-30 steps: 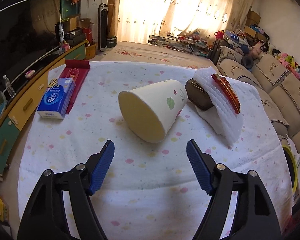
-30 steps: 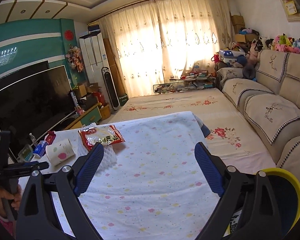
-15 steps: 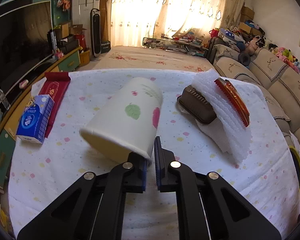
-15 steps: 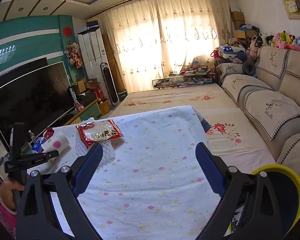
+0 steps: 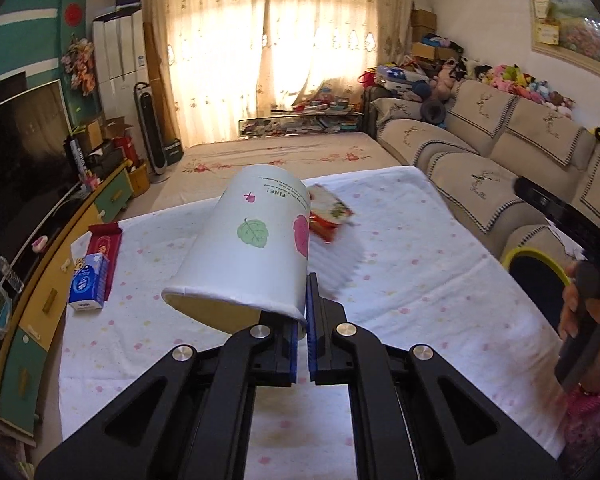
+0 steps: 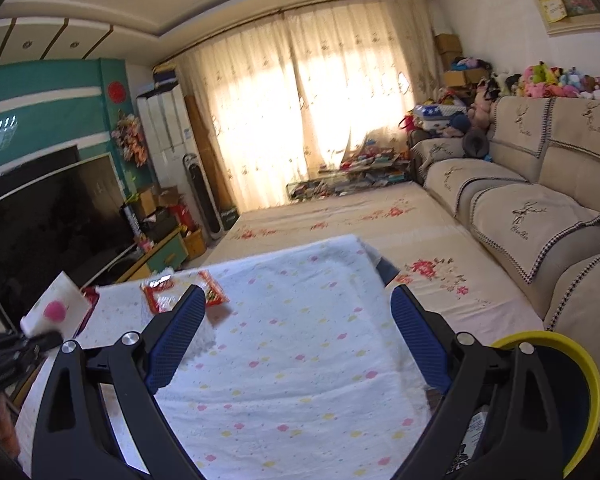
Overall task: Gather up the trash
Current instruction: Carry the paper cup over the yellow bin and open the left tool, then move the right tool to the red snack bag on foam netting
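1. The left gripper [image 5: 302, 340] is squeezed shut on the rim of the paper cup [image 5: 256, 248] and holds it up off the table [image 5: 440, 280].
2. The right gripper [image 6: 296, 344] is wide open and holds nothing.
3. The yellow bin [image 6: 580, 380] sits low by the right side of the table.
4. Carry the cup over slowly. The pinch is only on the thin rim, so it could slip.
5. Let go only above the bin.
6. The red snack bag [image 5: 328, 216] waits on the table.

Lit brightly by daylight glaring through the curtains [image 5: 284, 68], blown out at the centre, with dim dark corners, strong fisheye bending at the edges, and motion blur smearing the snack packet [image 5: 328, 216] and tablecloth [image 6: 300, 360].
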`<state>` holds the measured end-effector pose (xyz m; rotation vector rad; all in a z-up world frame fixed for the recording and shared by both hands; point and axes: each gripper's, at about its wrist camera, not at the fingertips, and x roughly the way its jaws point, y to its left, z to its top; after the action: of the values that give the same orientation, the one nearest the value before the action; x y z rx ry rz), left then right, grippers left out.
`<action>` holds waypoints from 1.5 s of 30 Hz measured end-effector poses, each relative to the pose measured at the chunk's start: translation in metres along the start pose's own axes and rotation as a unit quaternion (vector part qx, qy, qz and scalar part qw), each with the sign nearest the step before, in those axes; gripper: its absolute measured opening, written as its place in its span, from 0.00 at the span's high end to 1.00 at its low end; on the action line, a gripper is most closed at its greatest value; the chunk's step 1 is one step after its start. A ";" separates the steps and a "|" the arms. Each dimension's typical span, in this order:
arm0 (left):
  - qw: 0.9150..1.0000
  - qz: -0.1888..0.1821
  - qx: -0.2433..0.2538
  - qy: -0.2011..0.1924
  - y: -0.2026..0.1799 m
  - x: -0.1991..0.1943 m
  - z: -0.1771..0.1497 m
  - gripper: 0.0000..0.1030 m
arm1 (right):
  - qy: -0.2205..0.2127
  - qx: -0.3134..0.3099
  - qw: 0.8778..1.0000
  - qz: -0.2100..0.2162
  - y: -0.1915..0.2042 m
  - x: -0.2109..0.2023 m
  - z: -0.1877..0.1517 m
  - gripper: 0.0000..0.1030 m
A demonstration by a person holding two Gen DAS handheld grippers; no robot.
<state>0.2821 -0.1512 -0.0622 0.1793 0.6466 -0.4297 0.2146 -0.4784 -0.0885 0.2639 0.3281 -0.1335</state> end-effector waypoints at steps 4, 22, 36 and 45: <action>0.998 -0.052 0.041 0.001 -0.057 -0.017 0.004 0.96 | -0.033 0.012 0.999 -0.040 -0.018 -0.018 0.010 0.14; 0.949 -0.247 0.170 0.101 -0.293 0.044 0.015 0.96 | -0.030 0.061 0.961 -0.268 -0.195 -0.218 -0.054 0.11; 0.933 -0.251 0.200 0.160 -0.409 0.112 0.008 0.53 | -0.046 0.102 0.952 -0.286 -0.239 -0.262 -0.062 0.11; 0.952 -0.246 0.159 0.090 -0.334 0.062 0.009 0.50 | -0.030 0.103 0.958 -0.266 -0.223 -0.239 -0.062 0.11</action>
<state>0.1839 -0.4734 -0.1033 0.3689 0.8006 -1.0099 -0.0669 -0.6536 -0.1169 0.3724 0.3191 -0.7095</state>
